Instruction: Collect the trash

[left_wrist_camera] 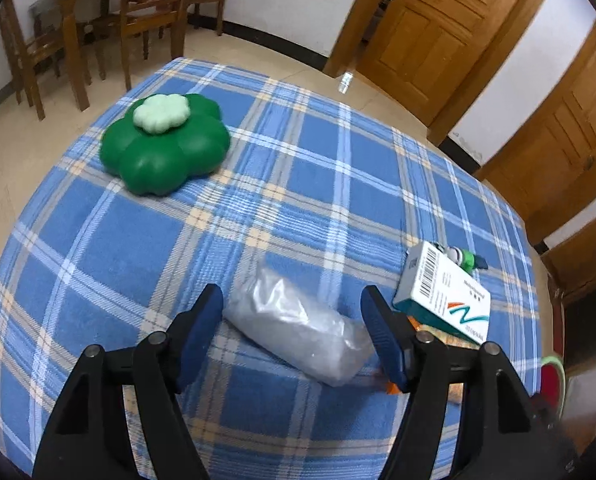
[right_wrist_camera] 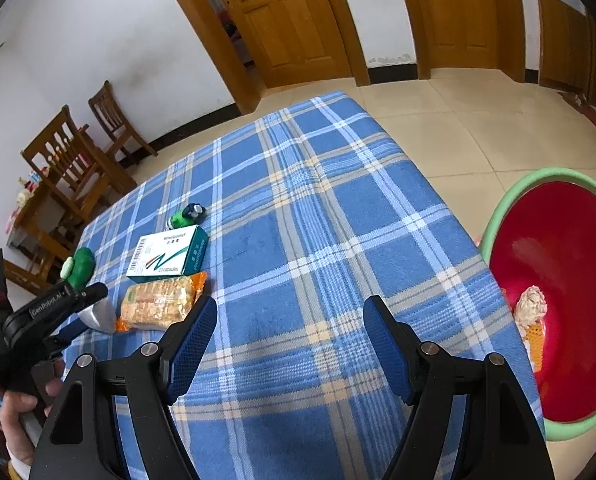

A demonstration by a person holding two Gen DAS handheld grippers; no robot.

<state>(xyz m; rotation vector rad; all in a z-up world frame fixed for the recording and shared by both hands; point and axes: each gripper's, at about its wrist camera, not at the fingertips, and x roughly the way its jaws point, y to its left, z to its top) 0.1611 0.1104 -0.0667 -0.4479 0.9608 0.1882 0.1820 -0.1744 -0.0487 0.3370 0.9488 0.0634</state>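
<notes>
Left wrist: carton (left_wrist_camera: 442, 292) beside bag (left_wrist_camera: 298, 328), maybe touching.

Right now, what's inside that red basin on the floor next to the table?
Inside the red basin, near its left wall, lies a crumpled pale wad atop an orange-and-yellow wrapper. The blue plaid table edge hides the basin's lower left, so anything there can't be seen.

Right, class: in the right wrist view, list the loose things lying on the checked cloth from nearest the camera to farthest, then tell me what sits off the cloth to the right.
Cracker packet → medicine box → small green bottle. Off the cloth to the right: the red basin with the green rim.
</notes>
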